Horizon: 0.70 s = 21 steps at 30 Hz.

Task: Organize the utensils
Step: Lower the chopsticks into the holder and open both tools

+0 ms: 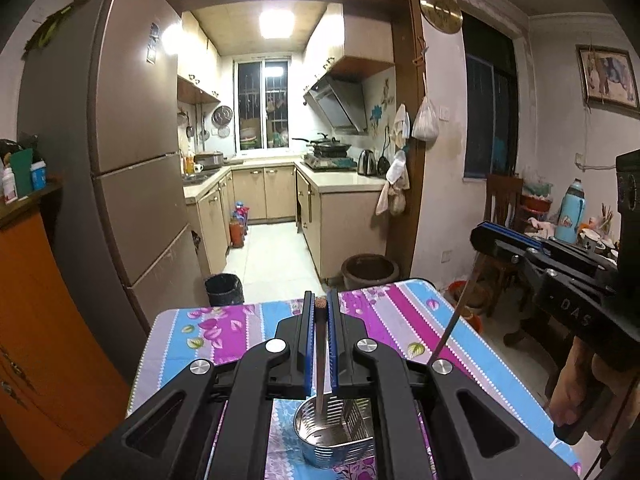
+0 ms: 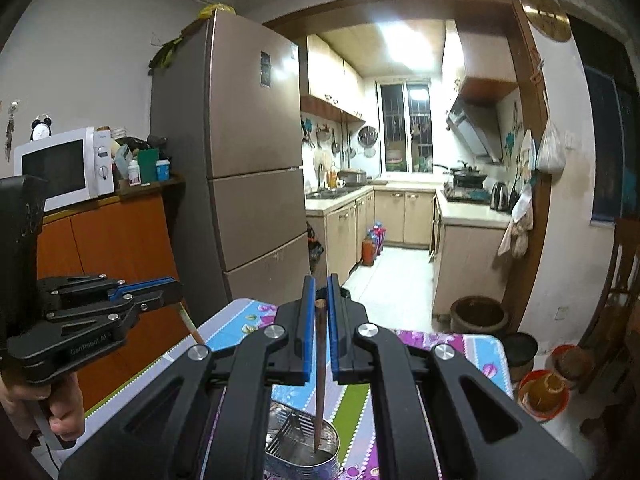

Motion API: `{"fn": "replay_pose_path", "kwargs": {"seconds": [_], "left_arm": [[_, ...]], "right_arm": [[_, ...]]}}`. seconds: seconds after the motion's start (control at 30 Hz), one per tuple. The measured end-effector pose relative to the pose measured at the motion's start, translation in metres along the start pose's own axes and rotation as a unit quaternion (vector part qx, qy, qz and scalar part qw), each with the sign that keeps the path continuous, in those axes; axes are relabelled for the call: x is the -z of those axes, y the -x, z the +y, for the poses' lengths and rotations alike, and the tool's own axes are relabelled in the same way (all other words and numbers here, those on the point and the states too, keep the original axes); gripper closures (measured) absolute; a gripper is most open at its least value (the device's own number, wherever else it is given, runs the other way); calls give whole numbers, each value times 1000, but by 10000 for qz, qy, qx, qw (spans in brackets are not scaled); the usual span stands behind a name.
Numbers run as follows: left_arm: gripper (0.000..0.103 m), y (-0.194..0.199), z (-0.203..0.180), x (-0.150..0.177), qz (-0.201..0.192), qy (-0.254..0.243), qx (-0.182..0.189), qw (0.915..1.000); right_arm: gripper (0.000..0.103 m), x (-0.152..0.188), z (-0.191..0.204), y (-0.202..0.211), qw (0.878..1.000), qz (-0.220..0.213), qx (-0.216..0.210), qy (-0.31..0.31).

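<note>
Two grippers, one chopstick each. Left wrist view first: our left gripper (image 1: pixel 320 308) is clamped tight on a brown chopstick (image 1: pixel 319 364), its lower tip hanging inside the metal utensil holder (image 1: pixel 334 444), which sits on the floral tablecloth (image 1: pixel 224 332) at 6 o'clock. Over at 3 o'clock our right gripper (image 1: pixel 480 236) pinches a second chopstick (image 1: pixel 454 320) that slants down twd the table, w/ a hand (image 1: pixel 576 384) on its grip. Right wrist view: same right gripper (image 2: pixel 319 300) is squeezed onto its chopstick (image 2: pixel 319 376), tip down in the holder (image 2: pixel 304 452) at 6. Left gripper (image 2: pixel 176 286) shows at 9 o'clock, fridge (image 2: pixel 248 168) behind it.
</note>
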State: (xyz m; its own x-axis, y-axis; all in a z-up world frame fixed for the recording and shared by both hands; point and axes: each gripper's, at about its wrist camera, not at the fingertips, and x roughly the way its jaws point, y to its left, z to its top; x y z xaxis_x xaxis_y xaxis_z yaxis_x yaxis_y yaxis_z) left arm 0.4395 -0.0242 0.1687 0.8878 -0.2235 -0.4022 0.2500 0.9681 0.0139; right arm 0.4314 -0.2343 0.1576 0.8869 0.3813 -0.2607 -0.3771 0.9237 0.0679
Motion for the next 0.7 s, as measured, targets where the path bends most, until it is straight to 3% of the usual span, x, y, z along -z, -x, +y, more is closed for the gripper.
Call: {"fn": "replay_pose_path", "kwargs": {"seconds": [0.6, 0.67, 0.7], "left_arm": [[95, -36, 10, 12, 305, 136, -135, 9994], [95, -35, 11, 13, 299, 153, -156, 9993], [92, -35, 11, 12, 298, 164, -170, 9993]], "right_arm": [[97, 20, -19, -24, 9991, 297, 40, -301], [90, 18, -21, -19, 9992, 240, 52, -323], [79, 17, -22, -17, 9992, 206, 53, -337]]}}
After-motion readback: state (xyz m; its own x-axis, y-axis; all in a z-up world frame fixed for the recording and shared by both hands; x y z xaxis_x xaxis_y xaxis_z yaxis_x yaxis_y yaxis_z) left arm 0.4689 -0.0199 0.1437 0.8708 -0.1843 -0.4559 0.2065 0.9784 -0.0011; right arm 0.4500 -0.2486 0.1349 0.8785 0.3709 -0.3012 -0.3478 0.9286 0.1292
